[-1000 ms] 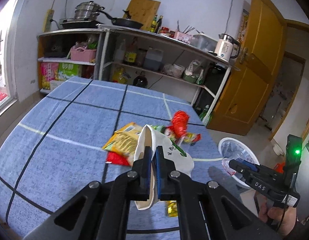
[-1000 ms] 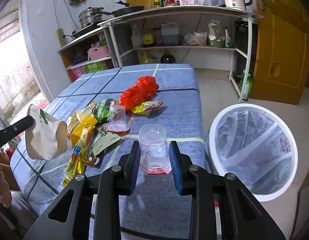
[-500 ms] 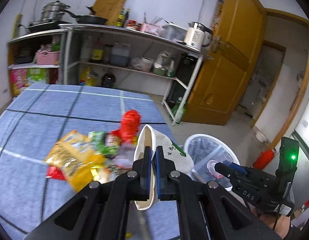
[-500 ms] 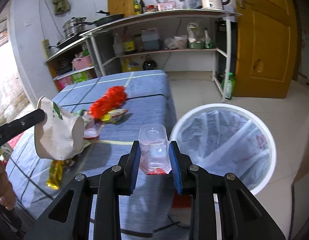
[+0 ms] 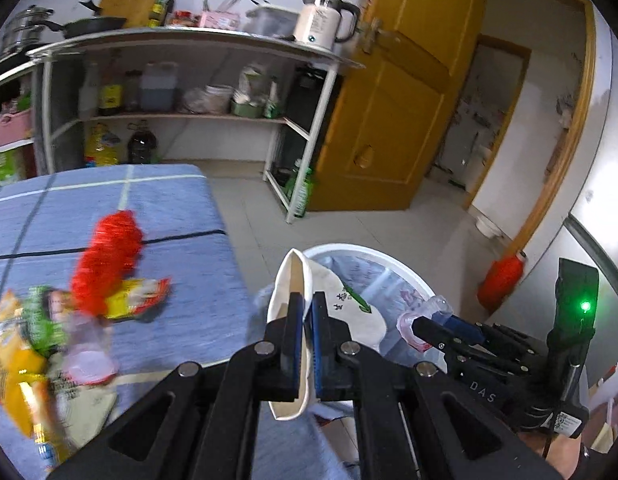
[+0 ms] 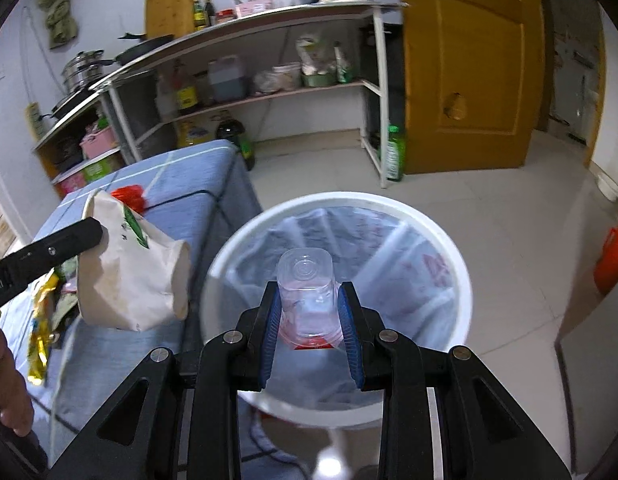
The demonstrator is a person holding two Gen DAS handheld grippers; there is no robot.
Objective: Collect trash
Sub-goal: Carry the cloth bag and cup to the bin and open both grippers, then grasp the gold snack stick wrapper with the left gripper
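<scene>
- Right now your left tool (image 5: 307, 320) is pinched nearly shut on the wall of a crumpled paper cup (image 5: 297, 280), held at the tabletop (image 5: 181, 208) edge beside the bin (image 6: 461, 264); its green print is unreadable.
- Your right tool (image 6: 309, 312) is partly open, clamped on a clear plastic cup (image 6: 305, 276) over the white lined bin.
- "DAS" shows on the right tool's body.
- Wrappers (image 5: 137, 300) lie on the blue cloth.
</scene>
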